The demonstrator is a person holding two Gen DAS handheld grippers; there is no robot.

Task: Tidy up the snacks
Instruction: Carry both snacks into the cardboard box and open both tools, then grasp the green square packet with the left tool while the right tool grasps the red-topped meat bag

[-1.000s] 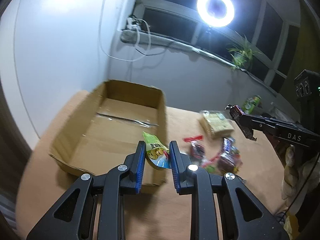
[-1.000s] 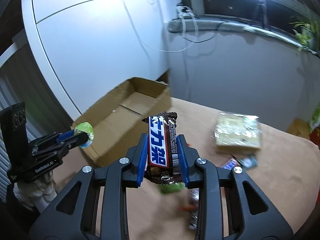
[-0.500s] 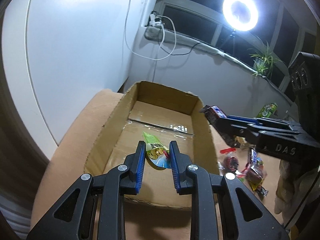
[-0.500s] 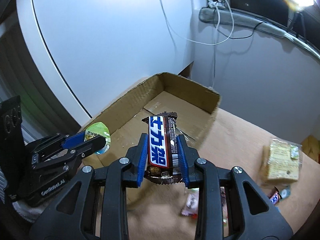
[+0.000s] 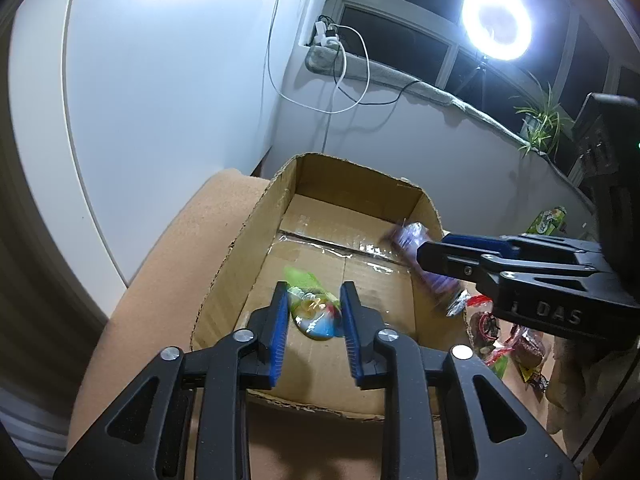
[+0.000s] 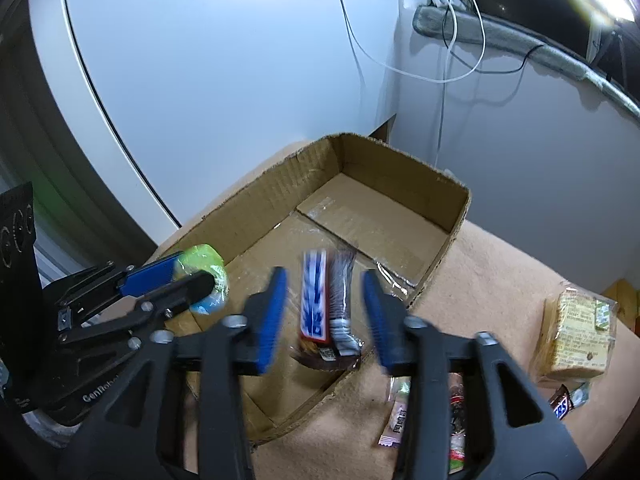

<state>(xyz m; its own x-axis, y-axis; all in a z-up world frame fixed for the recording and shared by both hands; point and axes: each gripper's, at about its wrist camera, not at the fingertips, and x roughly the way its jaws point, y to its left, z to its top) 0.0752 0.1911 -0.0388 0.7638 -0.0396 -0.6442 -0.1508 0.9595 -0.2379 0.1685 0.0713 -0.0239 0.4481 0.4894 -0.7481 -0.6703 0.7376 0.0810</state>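
Both your jaws are opening over the cardboard box (image 6: 400, 184): the right gripper (image 6: 324, 304) frees the chocolate bar (image 6: 316, 300), long axis toward twelve o'clock, the left gripper (image 5: 314, 312) frees the green pouch (image 5: 312, 308).

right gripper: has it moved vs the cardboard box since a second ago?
Yes. The right gripper has come in from beside the brown cardboard box to above its floor, and its jaws are opening, with the blue-and-brown chocolate bar loose between them.

Brown corrugated box (image 6: 400, 168). Tan worktop (image 6: 500, 280). Blue pads, black frame on right hand-held gripper (image 6: 324, 312). Bar (image 6: 316, 300) blue, white, red-edged. Pouch (image 5: 312, 304) green, yellow, pale blue. Crackers (image 6: 576, 336) yellow.
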